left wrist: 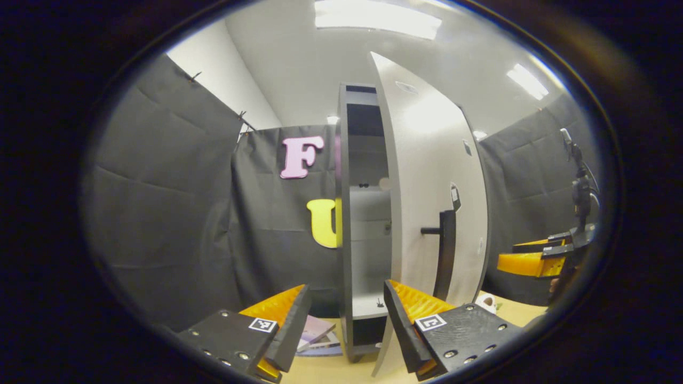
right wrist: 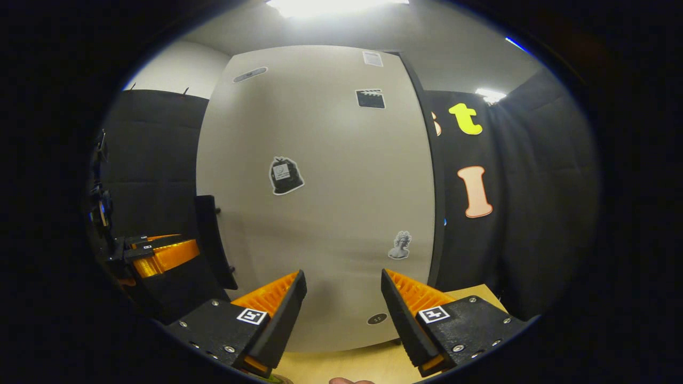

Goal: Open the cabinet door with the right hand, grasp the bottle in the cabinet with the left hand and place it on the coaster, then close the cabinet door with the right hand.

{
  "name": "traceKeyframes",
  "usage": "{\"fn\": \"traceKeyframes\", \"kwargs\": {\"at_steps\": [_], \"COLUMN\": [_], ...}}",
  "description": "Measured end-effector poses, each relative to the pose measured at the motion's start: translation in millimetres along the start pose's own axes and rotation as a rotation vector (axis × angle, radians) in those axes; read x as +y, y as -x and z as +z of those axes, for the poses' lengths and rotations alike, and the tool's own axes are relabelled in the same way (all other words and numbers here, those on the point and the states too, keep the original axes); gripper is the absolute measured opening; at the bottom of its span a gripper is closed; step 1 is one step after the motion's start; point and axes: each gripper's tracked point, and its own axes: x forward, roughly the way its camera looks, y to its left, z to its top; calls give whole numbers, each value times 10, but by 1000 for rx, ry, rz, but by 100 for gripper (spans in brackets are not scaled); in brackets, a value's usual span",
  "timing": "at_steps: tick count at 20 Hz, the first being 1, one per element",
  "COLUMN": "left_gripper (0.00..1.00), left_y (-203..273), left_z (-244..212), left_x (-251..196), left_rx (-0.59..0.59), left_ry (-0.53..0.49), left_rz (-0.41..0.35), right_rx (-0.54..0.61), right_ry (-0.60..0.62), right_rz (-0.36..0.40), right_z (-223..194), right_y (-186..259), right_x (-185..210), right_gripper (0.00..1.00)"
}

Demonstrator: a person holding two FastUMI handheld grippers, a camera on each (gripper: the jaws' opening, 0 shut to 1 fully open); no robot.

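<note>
In the left gripper view the grey cabinet (left wrist: 344,213) stands straight ahead. Its pale door (left wrist: 421,176) is swung partly out, edge toward me, with the black bar handle (left wrist: 445,250) on its outer face. Through the gap I see pale shelves (left wrist: 368,213); the door hides much of the interior. My left gripper (left wrist: 347,288) is open and holds nothing, just short of the gap. My right gripper (right wrist: 342,274) is open too. It faces the door's outer face (right wrist: 320,186), with the handle (right wrist: 213,245) off to its left. The right gripper (left wrist: 525,262) also appears at the far right.
Flat purple and pink sheets (left wrist: 316,332) lie on the wooden table (left wrist: 331,370) left of the cabinet base. A small white object (left wrist: 486,303) sits on the table right of the door. The left gripper (right wrist: 160,256) shows beyond the door's handle edge.
</note>
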Motion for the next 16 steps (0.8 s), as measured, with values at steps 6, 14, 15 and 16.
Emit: {"fn": "traceKeyframes", "kwargs": {"at_steps": [6, 14, 15, 16], "left_gripper": [75, 78, 78, 78], "left_y": [-9, -70, -81, -78], "left_z": [-18, 170, 200, 228], "left_x": [-302, -721, -794, -883], "left_rx": [32, 4, -6, -15], "left_ry": [-6, -28, -20, -7], "left_rz": [28, -9, -25, -50], "right_rx": [-6, -29, -25, -23], "right_ry": [-16, 16, 15, 21], "right_rz": [-97, -193, -203, -200], "right_z": [23, 85, 83, 82], "right_y": [-173, -126, -105, -97], "right_x": [-204, -249, -239, -227], "right_gripper": [89, 89, 89, 89]}}
